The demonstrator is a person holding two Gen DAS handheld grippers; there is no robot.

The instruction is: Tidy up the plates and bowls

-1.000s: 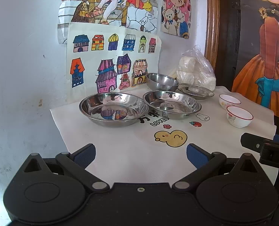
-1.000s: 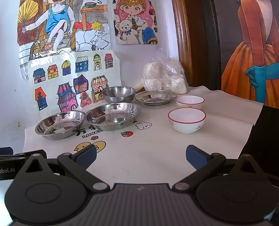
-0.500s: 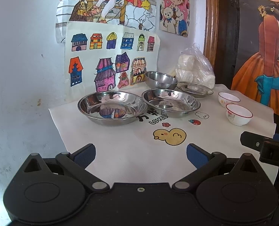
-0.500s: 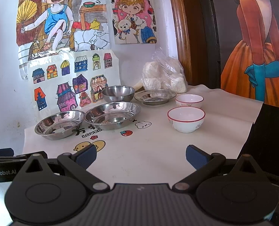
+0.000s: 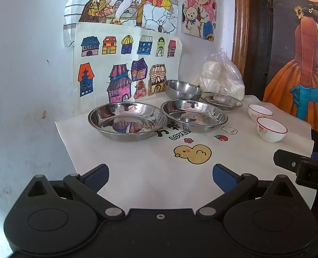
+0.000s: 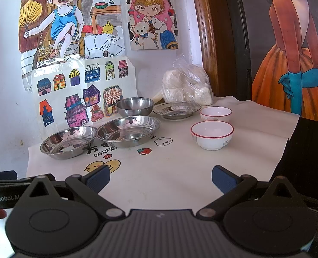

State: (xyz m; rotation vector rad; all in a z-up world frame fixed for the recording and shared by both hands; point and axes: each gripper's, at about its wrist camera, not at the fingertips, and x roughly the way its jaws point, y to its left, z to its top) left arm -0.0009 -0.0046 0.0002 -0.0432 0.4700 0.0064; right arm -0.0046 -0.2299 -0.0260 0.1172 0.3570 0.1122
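Almost nothing has changed over the last second: both views have only crept slightly closer, and no dish has moved, so organizing has not begun. The left hand-held gripper (image 5: 160, 175) and right hand-held gripper (image 6: 160, 176) hang wide open and empty at lower centre. Mid-frame on the white printed tabletop (image 5: 150, 172) sit two large shiny steel plates (image 5: 127, 120), a deep steel bowl (image 5: 182, 89), a small steel plate (image 5: 222, 101), and, right of centre, two red-rimmed white ceramic bowls (image 6: 211, 134).
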